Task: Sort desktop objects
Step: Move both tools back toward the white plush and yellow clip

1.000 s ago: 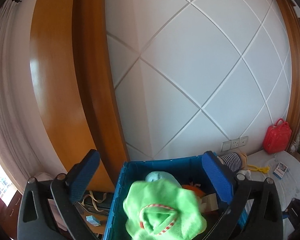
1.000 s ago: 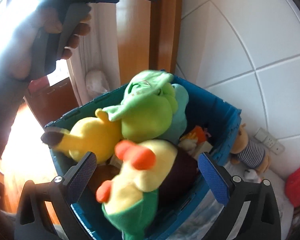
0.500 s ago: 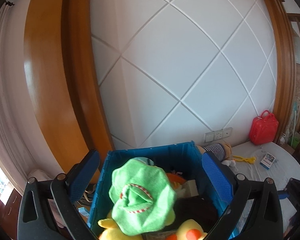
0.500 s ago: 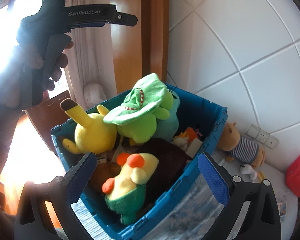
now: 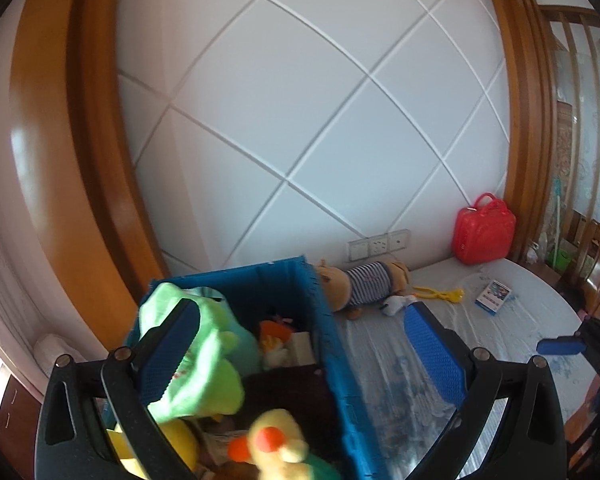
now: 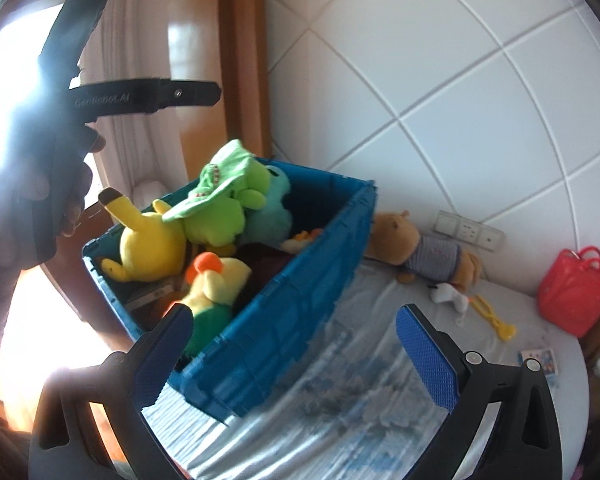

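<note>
A blue crate (image 6: 300,312) (image 5: 324,344) on the table holds several plush toys: a green frog with a hat (image 6: 224,204) (image 5: 196,364), a yellow Pikachu (image 6: 148,244) and a yellow duck with an orange beak (image 6: 216,276) (image 5: 276,444). My left gripper (image 5: 300,356) is open and empty above the crate's right wall. My right gripper (image 6: 296,360) is open and empty in front of the crate. The left gripper's handle (image 6: 140,98) shows at upper left in the right wrist view.
On the table right of the crate lie a bear in a striped shirt (image 5: 360,284) (image 6: 424,248), a small white toy (image 6: 448,294), a yellow plastic piece (image 5: 440,292), a card box (image 5: 494,297) and a red case (image 5: 482,230) (image 6: 572,292). A white panelled wall stands behind.
Both grippers have pulled back and swung right, away from the crate. The green frog stays in the crate, and more of the table and its toys has come into view.
</note>
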### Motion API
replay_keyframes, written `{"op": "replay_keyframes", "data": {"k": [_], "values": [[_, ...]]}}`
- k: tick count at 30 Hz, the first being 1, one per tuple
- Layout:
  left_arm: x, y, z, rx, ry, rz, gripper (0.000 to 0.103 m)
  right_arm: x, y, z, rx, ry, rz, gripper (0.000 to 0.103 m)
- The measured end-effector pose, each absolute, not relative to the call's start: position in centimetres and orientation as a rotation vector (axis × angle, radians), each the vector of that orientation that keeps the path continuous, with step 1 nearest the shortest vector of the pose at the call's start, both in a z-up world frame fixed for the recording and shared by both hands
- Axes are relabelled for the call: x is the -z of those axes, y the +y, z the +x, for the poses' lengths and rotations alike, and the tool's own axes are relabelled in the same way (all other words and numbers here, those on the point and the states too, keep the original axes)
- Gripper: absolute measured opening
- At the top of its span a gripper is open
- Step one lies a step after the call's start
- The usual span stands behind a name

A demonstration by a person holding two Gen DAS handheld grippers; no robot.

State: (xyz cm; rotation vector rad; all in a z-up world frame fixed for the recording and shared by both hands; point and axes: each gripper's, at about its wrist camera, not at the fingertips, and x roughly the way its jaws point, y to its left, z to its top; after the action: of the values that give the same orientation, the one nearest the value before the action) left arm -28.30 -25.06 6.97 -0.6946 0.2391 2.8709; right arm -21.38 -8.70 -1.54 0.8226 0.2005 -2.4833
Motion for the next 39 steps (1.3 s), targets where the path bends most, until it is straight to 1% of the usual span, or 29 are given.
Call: {"op": "replay_keyframes", "data": {"k": [6,10,15,22,28,33,39], "values": [[-4.8,-16.5,-27.8,-2.756,0.195,-0.726,0.103,1.6,-0.2,-19.5,2.557,0.177,0.831,0.103],[-3.2,-10.5,-27.0,-2.749,0.202,-0.749,0.103,2.2,6.1,-19.0,2.563,0.161,0.869,0.103],[-1.7,-5.2,-26.1,-2.750,0.177,-0.792,0.103,2.8,12.5,-18.1,2.577,0.165,0.883,0.103],[1.2,0.5,-26.9,-2.718,0.213,-0.849,0.103,4.1,18.9,-17.9,2.643,0.172,0.926,0.103],[5.5,2.9,-31.4,-2.688,0.258,-0.876,0.103,5.8,22.4,-19.2,2.693,0.129,0.991,0.103],[10.6,3.6,-38.3,-2.672,0.273,-0.899,0.103,8.1,24.7,-21.6,2.746,0.101,1.088,0.103],[17.6,4.9,-47.4,-2.692,0.301,-0.917,0.103,12.5,27.9,-25.4,2.789,0.051,1.198,0.103]]}}
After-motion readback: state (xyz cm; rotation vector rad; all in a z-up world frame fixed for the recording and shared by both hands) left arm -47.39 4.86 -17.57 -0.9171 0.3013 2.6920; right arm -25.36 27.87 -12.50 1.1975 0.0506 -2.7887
